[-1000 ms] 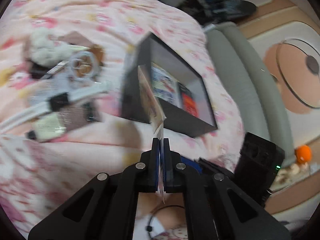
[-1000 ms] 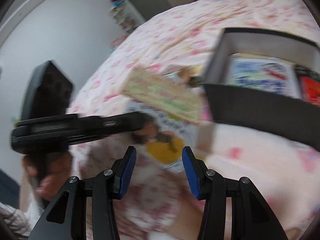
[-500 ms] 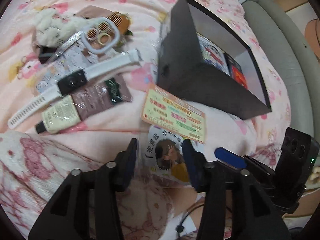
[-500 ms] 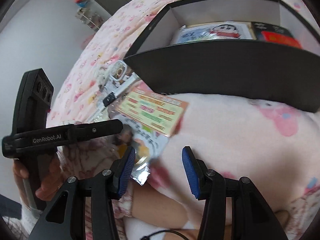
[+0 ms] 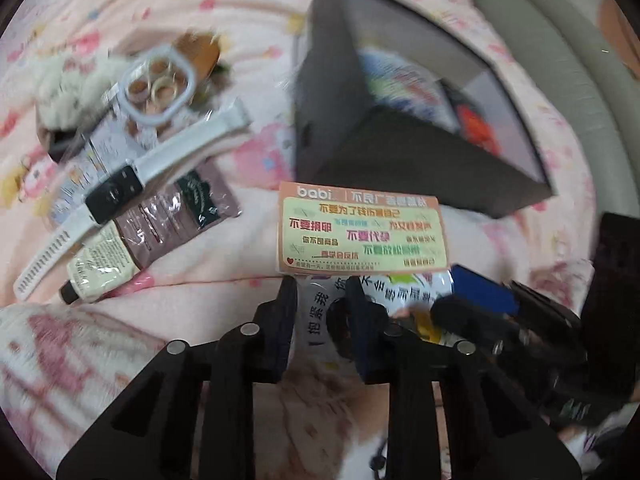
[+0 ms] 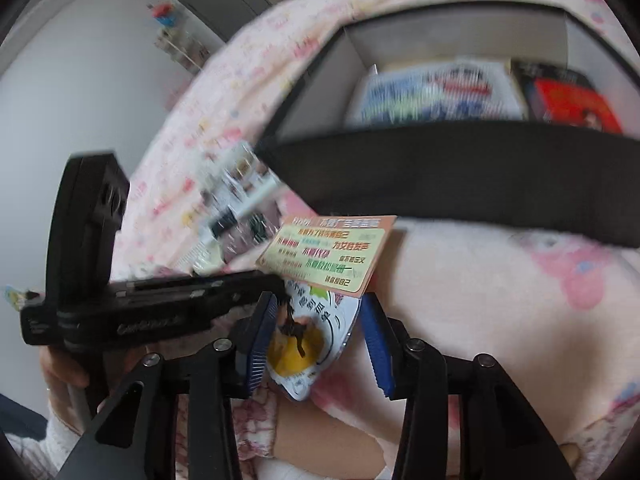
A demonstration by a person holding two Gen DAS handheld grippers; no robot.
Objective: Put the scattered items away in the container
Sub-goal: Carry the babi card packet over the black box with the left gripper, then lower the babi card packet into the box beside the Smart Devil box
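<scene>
Black box (image 5: 420,160), orange-bordered green card (image 5: 362,236), white watch (image 5: 132,184), pink floral blanket (image 5: 240,12).

The blanket (image 5: 224,264) is soft, fuzzy cloth with a matt pink print. The box (image 5: 384,156) looks like matt dark card, paler and smooth inside. The card (image 5: 362,236) is flat printed paper with a slight sheen; beneath it the sachet (image 6: 316,344) is glossy foil-like plastic. The brown packet (image 5: 180,216) is shiny, crinkled film. The watch (image 5: 116,192) has a smooth matt white strap and a glossy black face. The left gripper (image 5: 322,304) is matt black plastic with metal screw heads; the right gripper (image 6: 320,332) has ribbed blue pads (image 6: 376,336).
</scene>
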